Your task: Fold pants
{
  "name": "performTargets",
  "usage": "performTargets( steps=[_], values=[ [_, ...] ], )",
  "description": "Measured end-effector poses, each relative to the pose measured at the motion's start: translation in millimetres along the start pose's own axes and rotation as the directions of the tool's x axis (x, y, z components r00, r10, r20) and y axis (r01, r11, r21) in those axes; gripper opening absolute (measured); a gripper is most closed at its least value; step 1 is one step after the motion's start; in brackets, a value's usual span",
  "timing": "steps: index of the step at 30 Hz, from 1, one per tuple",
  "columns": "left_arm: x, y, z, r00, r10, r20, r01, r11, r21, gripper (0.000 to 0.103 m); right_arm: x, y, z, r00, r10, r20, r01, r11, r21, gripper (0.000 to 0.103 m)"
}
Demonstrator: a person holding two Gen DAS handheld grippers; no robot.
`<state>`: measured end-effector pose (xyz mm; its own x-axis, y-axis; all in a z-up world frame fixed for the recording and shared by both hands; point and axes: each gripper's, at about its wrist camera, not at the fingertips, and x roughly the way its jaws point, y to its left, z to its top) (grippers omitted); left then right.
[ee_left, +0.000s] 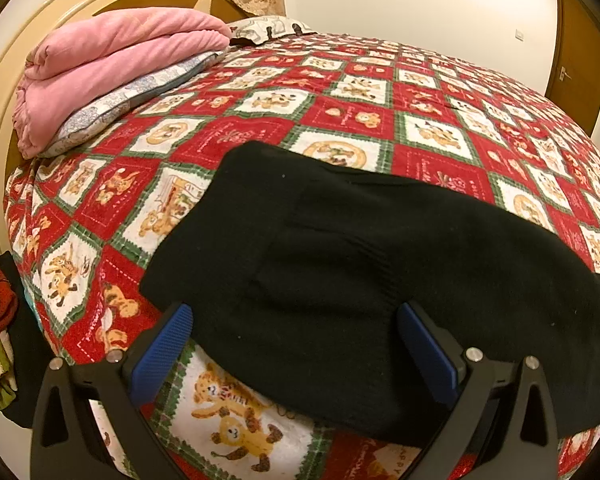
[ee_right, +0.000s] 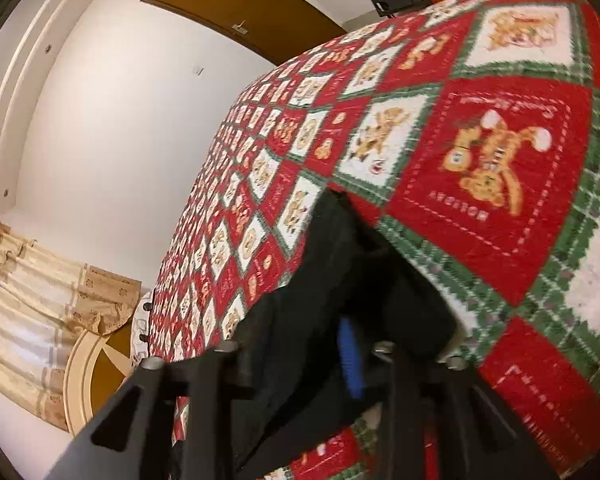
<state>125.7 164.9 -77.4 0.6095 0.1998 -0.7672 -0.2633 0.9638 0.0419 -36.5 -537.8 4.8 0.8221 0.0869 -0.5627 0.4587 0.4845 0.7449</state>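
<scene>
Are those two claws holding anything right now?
Left claw: wide open around the black knit pants lying on the patchwork quilt, gripping nothing. Right claw: black fabric between its jaws, grip unclear.

Home bedroom: quilted bed, headboard, curtains.

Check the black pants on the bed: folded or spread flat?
Folded. In the left wrist view the black pants lie on the patterned quilt as a doubled stack, one layer's edge showing across another. How many folds: cannot tell.

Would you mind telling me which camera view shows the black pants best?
The left wrist view: the pants lie spread across the bedspread, sharp and nearly whole. The right wrist view shows only a blurred dark bunch close to the lens.
</scene>
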Motion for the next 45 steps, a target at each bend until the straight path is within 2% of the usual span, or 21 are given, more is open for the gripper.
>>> performTargets(
  steps=[2, 4, 8, 9, 10, 11, 12, 14, 17, 20, 22, 25, 27, 31, 33, 34, 37, 38, 40, 43, 45],
  values=[
    [0, 0, 0, 1.000, -0.002, 0.000, 0.002, 1.000, 0.002, 0.103, -5, 4, -1, 0.999, -0.041, 0.014, 0.041, 0.999, -0.012, 0.047],
    [-1, -1, -1, 1.000, 0.000, 0.003, 0.000, 1.000, 0.002, 0.103, -14, 7, -3, 0.990, -0.129, 0.064, 0.131, 0.991, -0.025, 0.047],
    [-1, -1, -1, 1.000, 0.001, 0.007, -0.001, 1.000, 0.005, 0.103, 1, 8, 1, 0.988, -0.143, 0.061, 0.147, 0.986, -0.074, 0.046],
    [-1, -1, -1, 1.000, 0.001, 0.006, -0.001, 1.000, 0.004, 0.103, 11, 13, 2, 0.983, -0.172, 0.056, 0.178, 0.978, -0.107, 0.046],
    [-1, -2, -1, 1.000, 0.000, 0.004, 0.000, 1.000, 0.004, 0.103, 17, 19, 2, 0.977, -0.208, 0.053, 0.213, 0.967, -0.141, 0.043],
    [-1, -2, -1, 1.000, 0.000, 0.003, 0.000, 1.000, 0.005, 0.103, 21, 24, 1, 0.971, -0.234, 0.053, 0.240, 0.956, -0.169, 0.017],
    [-1, -3, -1, 1.000, 0.000, 0.002, 0.000, 1.000, 0.008, 0.103, 27, 31, -1, 0.963, -0.265, 0.037, 0.267, 0.942, -0.205, 0.002],
    [-1, -2, 0, 1.000, -0.002, 0.001, 0.002, 1.000, 0.013, 0.103, 26, 40, -4, 0.968, -0.251, 0.007, 0.246, 0.943, -0.222, 0.003],
    [-1, -2, 1, 1.000, -0.008, -0.003, 0.008, 1.000, 0.023, 0.103, -7, 57, -4, 0.982, -0.174, 0.066, 0.186, 0.949, -0.254, 0.003],
    [0, -2, 4, 1.000, -0.011, -0.005, 0.011, 0.999, 0.035, 0.103, -34, 53, 1, 0.992, -0.107, 0.068, 0.121, 0.961, -0.247, 0.003],
    [1, -2, 5, 1.000, -0.013, -0.001, 0.013, 0.999, 0.038, 0.103, -33, 33, 3, 0.991, -0.129, 0.036, 0.133, 0.956, -0.261, 0.003],
    [1, -2, 5, 1.000, -0.011, 0.002, 0.011, 0.999, 0.040, 0.103, -18, -20, 4, 0.993, -0.102, -0.067, 0.091, 0.985, -0.145, 0.003],
    [1, -2, 5, 1.000, -0.012, 0.000, 0.012, 0.999, 0.040, 0.103, -27, -37, 1, 0.999, -0.006, -0.048, 0.001, 0.995, -0.104, 0.003],
    [1, -3, 5, 1.000, -0.008, -0.004, 0.008, 0.999, 0.044, 0.103, -45, -34, 1, 0.997, -0.071, -0.022, 0.070, 0.995, -0.075, 0.005],
    [1, -3, 6, 1.000, -0.010, -0.002, 0.010, 0.999, 0.041, 0.103, -58, -32, 4, 0.994, -0.105, 0.043, 0.107, 0.993, -0.058, 0.013],
    [1, -3, 6, 1.000, -0.010, 0.000, 0.010, 0.999, 0.042, 0.103, -69, -25, 7, 0.976, -0.178, 0.123, 0.188, 0.979, -0.076, 0.023],
    [1, -3, 6, 1.000, -0.009, 0.001, 0.009, 0.999, 0.043, 0.103, -81, 1, 17, 0.920, -0.280, 0.273, 0.335, 0.926, -0.177, 0.064],
    [1, -3, 5, 1.000, -0.010, 0.001, 0.010, 0.999, 0.042, 0.103, -80, 8, 21, 0.922, -0.265, 0.282, 0.329, 0.920, -0.214, 0.069],
    [1, -3, 5, 1.000, -0.011, 0.000, 0.011, 0.999, 0.041, 0.103, -62, 18, 30, 0.947, -0.242, 0.214, 0.298, 0.908, -0.294, 0.069],
    [0, 0, 4, 1.000, -0.013, 0.000, 0.013, 0.999, 0.035, 0.103, -22, 21, 41, 0.935, -0.324, 0.145, 0.355, 0.859, -0.370, 0.069],
    [-1, 3, 2, 1.000, -0.009, 0.003, 0.009, 1.000, 0.026, 0.103, 6, 17, 45, 0.931, -0.355, 0.091, 0.359, 0.837, -0.413, 0.056]
  ],
)
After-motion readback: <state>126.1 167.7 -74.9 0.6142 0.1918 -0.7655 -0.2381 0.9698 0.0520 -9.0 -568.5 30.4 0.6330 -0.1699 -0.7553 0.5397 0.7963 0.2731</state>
